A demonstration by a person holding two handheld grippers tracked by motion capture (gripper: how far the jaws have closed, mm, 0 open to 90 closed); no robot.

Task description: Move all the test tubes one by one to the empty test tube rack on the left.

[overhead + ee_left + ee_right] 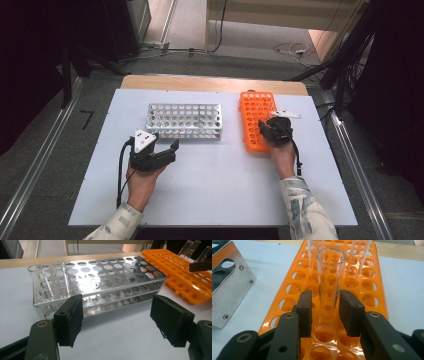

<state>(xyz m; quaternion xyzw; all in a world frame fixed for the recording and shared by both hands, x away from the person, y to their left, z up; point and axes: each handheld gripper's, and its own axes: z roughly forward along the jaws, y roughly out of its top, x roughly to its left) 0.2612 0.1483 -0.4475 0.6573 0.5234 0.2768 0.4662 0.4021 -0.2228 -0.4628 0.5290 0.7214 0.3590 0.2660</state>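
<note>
An orange tube rack lies at the right of the white board, and a silver metal rack lies at its middle. My right gripper is over the orange rack's near end. Its jaws stand on either side of an upright clear glass tube seated in the orange rack, with thin gaps showing at the pads. Two more tubes stand behind it. My left gripper is open and empty, just in front of the silver rack. Two glass tubes stand at that rack's left end.
The white board covers a wooden table with bare room in front of both racks. Grey floor, metal rails and cables surround the table. In the left gripper view the orange rack lies to the right of the silver one.
</note>
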